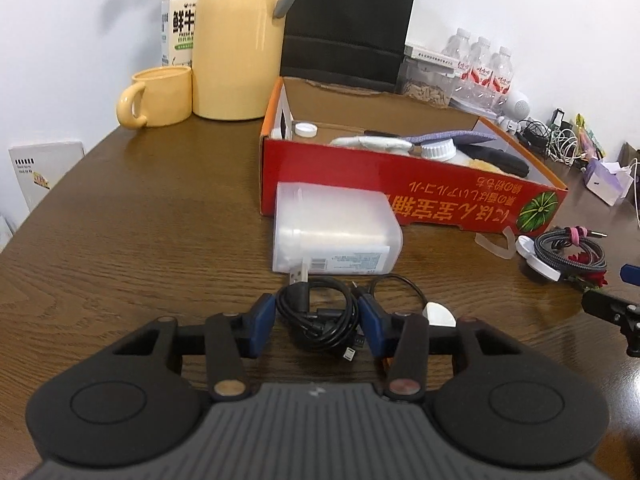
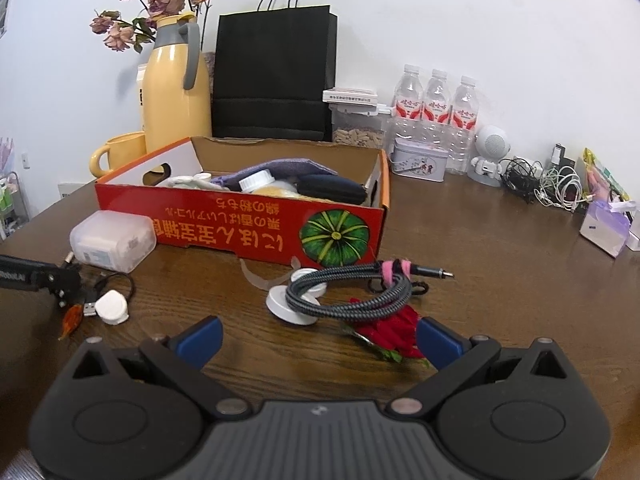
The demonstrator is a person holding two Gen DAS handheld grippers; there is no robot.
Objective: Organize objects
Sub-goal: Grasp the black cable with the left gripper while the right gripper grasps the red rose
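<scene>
1. Left gripper [image 1: 318, 322]: jaws narrowed around black coiled cable [image 1: 320, 314], blue pads at coil's flanks; firm contact can't be confirmed.
2. Risk: coil is loose, so loops may spill or USB end [image 1: 299, 276] snag translucent plastic case [image 1: 334, 236] just beyond on lift.
3. White round puck [image 1: 440, 314] beside coil, thin lead attached; may drag along.
4. Right gripper [image 2: 318, 338]: jaws wide, holding nothing; braided cable [image 2: 352, 290] and red flower [image 2: 394, 334] lie ahead.
5. Red cardboard box [image 1: 400, 184], further back: likely destination, already crowded; cable may hang over rim.
</scene>
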